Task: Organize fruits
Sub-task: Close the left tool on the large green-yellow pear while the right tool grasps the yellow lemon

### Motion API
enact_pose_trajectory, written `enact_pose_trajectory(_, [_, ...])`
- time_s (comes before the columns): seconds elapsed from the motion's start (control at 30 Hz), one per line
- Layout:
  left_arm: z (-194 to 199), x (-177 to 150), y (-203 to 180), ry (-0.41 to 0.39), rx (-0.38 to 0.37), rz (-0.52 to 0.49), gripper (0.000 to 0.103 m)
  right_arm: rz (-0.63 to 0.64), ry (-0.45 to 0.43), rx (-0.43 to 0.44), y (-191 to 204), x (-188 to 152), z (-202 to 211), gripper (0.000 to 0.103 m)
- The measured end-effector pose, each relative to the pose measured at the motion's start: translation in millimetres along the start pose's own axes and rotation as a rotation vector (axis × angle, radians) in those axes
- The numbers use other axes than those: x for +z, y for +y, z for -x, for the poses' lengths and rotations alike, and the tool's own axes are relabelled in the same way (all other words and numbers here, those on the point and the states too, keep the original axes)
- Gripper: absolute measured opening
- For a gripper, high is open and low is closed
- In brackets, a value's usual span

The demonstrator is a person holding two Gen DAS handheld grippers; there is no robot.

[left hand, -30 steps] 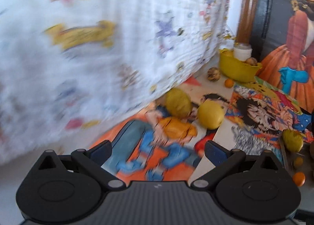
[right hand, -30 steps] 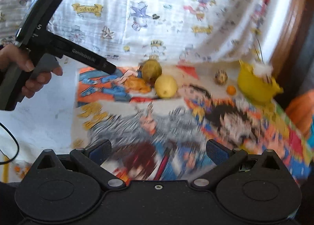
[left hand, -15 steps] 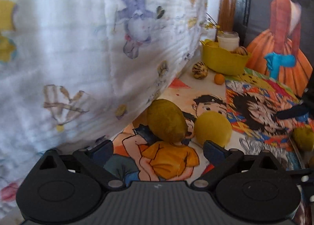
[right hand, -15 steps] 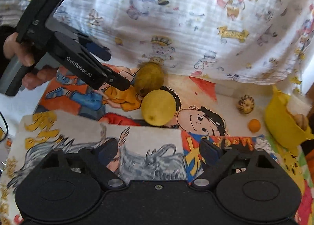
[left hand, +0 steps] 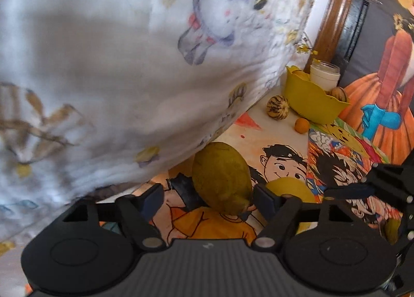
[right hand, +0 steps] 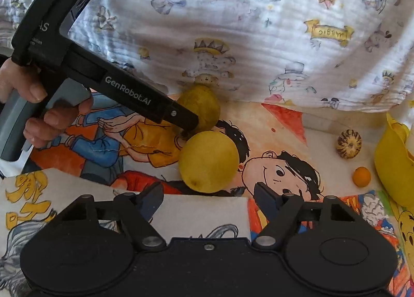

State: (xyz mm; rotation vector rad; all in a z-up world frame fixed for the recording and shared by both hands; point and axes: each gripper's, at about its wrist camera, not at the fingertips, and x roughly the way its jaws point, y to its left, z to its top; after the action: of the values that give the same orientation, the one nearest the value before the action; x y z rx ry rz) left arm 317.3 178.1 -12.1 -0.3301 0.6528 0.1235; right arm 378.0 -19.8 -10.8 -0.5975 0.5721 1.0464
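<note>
Left wrist view: biggest thing by far is the white printed cloth (left hand: pixel 108 69) hanging off to the left gripper's (left hand: pixel 208 194) upper left. Under everything is the cartoon-print mat (left hand: pixel 282 165). Straight ahead and to the right sits the yellow bowl (left hand: pixel 310 100), with a striped little gourd (left hand: pixel 277 106) and a small orange fruit (left hand: pixel 302 125) just in front of it. The greenish pear-ish fruit (left hand: pixel 222 180) is right between the left jaws, which have just been closing; right pad looks to touch it, left pad shows a gap. The yellow round fruit (left hand: pixel 289 185) sits touching it, just beyond the right finger.

Right wrist view: right gripper (right hand: pixel 208 194) has also been closing, yellow round fruit (right hand: pixel 209 161) just ahead, not pinched.
</note>
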Motion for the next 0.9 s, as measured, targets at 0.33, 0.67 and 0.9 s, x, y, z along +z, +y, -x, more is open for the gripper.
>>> enact_pose_trajectory(0.33, [-16,9,12,0.023,-0.058,0.177,0.075,-0.075,-0.005,0.027,-11,3,-21,0.074])
enact_pose_trajectory(0.67, [-27,14,12,0.040,-0.072,0.255,0.067,-0.155,-0.019,0.056,-17,3,-30,0.069])
enact_pose_trajectory(0.9, [-29,15,14,0.037,-0.064,0.301,0.066,-0.174,-0.031,0.068,-18,3,-31,0.058])
